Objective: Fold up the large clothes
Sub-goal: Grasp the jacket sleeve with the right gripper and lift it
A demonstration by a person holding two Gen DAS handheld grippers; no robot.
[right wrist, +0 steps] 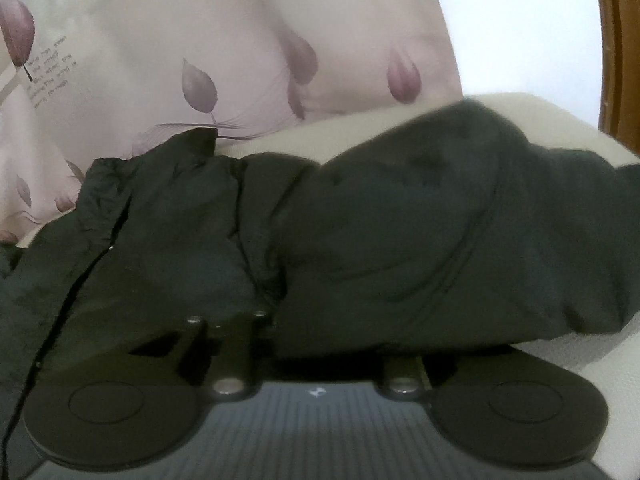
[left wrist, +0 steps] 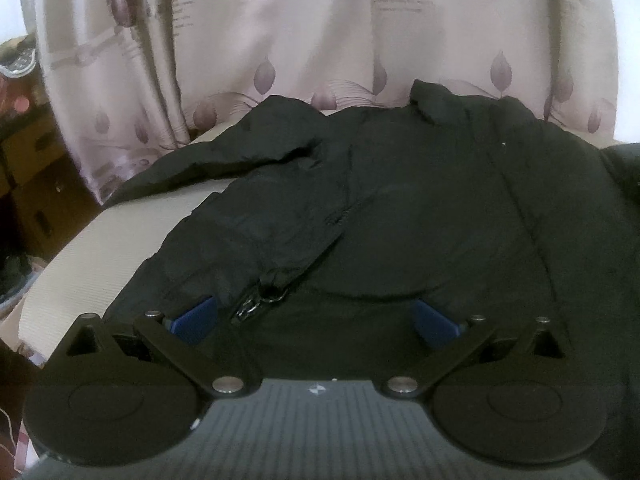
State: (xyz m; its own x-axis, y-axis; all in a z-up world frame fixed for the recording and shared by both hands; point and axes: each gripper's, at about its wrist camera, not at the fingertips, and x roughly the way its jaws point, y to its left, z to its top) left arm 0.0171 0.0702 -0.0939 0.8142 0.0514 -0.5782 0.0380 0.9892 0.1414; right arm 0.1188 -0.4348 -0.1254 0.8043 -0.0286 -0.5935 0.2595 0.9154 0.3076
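A large black jacket lies spread front-up on a cream surface, collar toward the curtain and one sleeve stretched to the left. My left gripper is open over the jacket's near hem, its blue pads wide apart, with the zipper pull between them. In the right wrist view the jacket fills the frame and its right sleeve is bunched and lifted. My right gripper is closed on that sleeve; its fingertips are buried in the cloth.
A pink curtain with a leaf print hangs right behind the surface. Cardboard boxes and clutter stand at the far left. A wooden frame and a white wall are at the right.
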